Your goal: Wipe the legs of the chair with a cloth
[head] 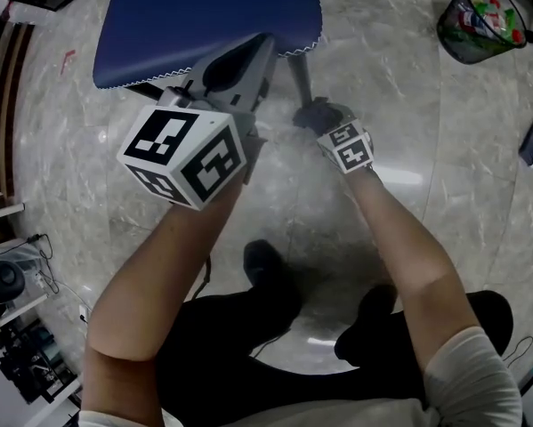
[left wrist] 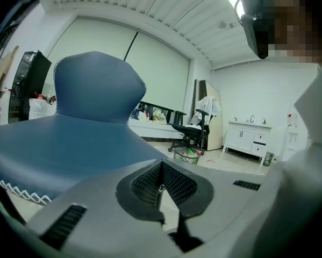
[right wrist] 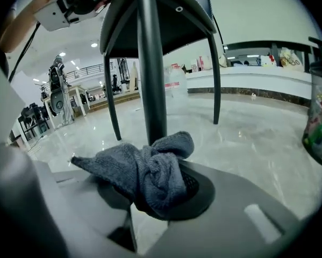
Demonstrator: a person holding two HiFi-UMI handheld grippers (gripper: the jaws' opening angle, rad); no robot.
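Note:
The chair's blue seat (head: 204, 16) fills the top of the head view, and a dark front leg (head: 300, 76) slants down from its right corner. My right gripper (head: 324, 118) is shut on a bunched grey cloth (head: 312, 114) that touches this leg low down. In the right gripper view the cloth (right wrist: 150, 171) bulges out of the jaws of the right gripper (right wrist: 161, 184), against the leg (right wrist: 151, 74). My left gripper (head: 262, 44) is raised at the seat's front edge. In its own view the left gripper (left wrist: 161, 172) is shut on nothing, just above the seat (left wrist: 69, 144).
A mesh waste basket (head: 484, 16) stands on the marble floor at the far right, also showing as the basket (right wrist: 319, 122). Two other chair legs (right wrist: 111, 101) (right wrist: 215, 79) stand behind. My shoes (head: 266, 269) are below the grippers. Cables and equipment (head: 8, 283) lie at the left edge.

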